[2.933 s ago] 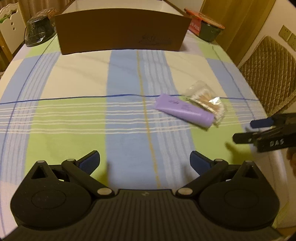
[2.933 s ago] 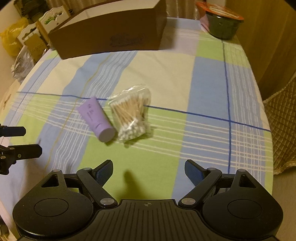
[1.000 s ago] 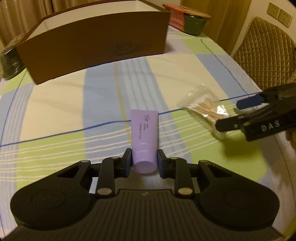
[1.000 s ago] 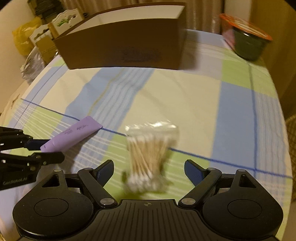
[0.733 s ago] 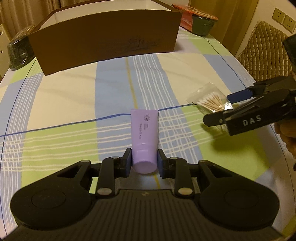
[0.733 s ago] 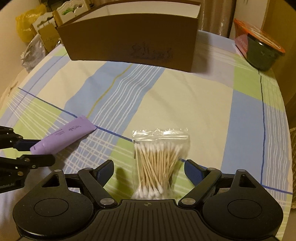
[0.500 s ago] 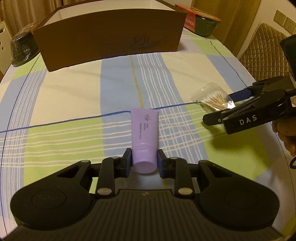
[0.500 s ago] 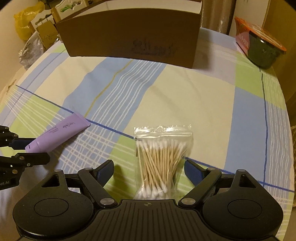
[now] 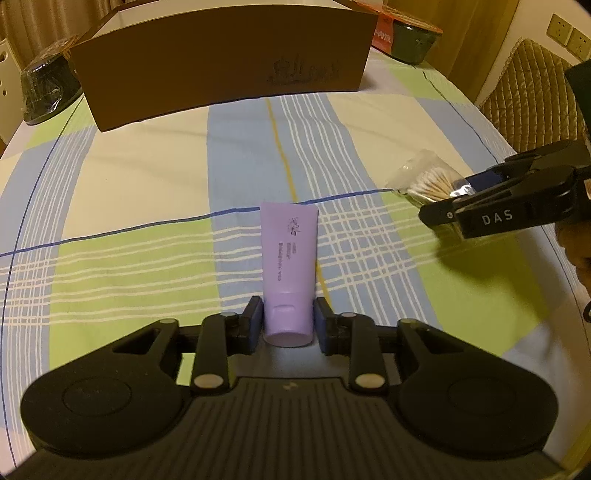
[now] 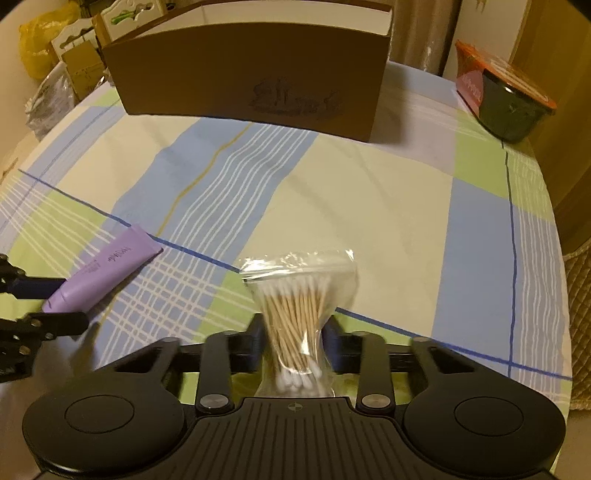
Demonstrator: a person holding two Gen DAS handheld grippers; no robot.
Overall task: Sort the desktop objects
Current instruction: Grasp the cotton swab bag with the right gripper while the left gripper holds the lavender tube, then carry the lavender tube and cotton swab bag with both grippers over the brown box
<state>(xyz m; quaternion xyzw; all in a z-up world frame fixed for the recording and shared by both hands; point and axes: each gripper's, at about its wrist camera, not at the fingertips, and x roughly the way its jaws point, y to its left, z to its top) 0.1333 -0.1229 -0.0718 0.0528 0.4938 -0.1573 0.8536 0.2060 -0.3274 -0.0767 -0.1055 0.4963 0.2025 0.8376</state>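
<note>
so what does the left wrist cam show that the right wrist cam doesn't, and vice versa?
Left wrist only: the purple tube's cap between the left claw's pads, a plastic-wrapped dark bowl at far left, wall sockets, and the "DAS" label on the right claw's body.

Right wrist only: the bag of cotton swabs pinched at its middle in the right claw, plus a yellow bag and small cartons beyond the table.

Both: the cardboard box, checked tablecloth, tube, swabs, orange-lidded bowl, and padded chair.
</note>
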